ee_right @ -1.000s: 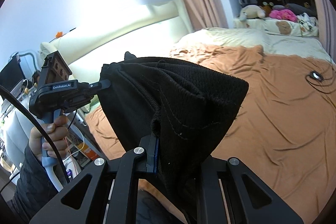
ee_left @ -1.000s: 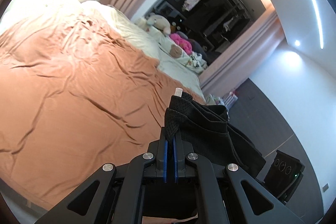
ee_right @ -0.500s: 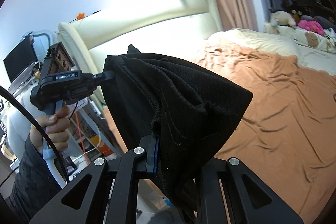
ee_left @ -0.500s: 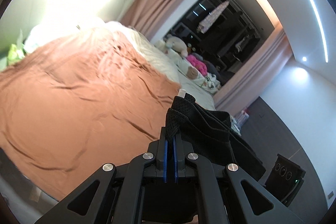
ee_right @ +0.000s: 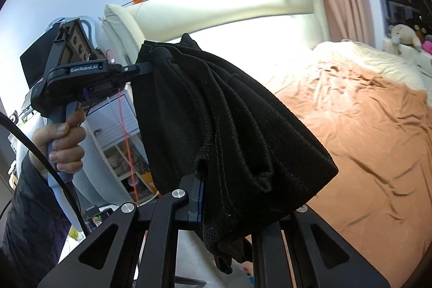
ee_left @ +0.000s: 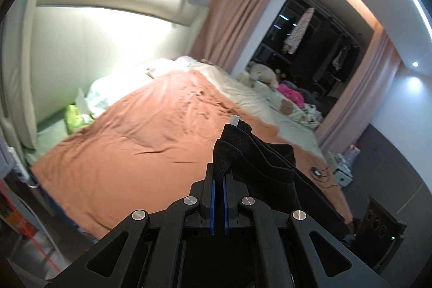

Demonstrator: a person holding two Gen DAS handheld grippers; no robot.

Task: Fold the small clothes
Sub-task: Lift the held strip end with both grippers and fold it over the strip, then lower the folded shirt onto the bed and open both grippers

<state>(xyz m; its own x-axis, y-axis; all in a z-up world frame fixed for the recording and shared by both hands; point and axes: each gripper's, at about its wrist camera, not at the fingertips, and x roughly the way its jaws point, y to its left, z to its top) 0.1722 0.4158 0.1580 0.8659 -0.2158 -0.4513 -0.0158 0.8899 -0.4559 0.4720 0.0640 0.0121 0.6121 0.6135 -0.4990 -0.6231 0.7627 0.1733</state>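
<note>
A small black mesh garment hangs in the air between my two grippers, above the near edge of the bed. My left gripper is shut on one corner of the garment; a white tag sticks up from it. The left gripper also shows in the right wrist view, clamped on the garment's far upper corner. My right gripper is shut on the other corner; the cloth drapes over its right finger and hides it.
The bed has a rumpled orange sheet and a pale blanket with soft toys at its far side. A cream padded headboard stands behind. A white shelf unit stands left of the bed. A black cable lies on the sheet's right edge.
Both grippers have lifted and tilted upward with the garment; the headboard and walls now fill more of both views. The garment stays stretched between them.
</note>
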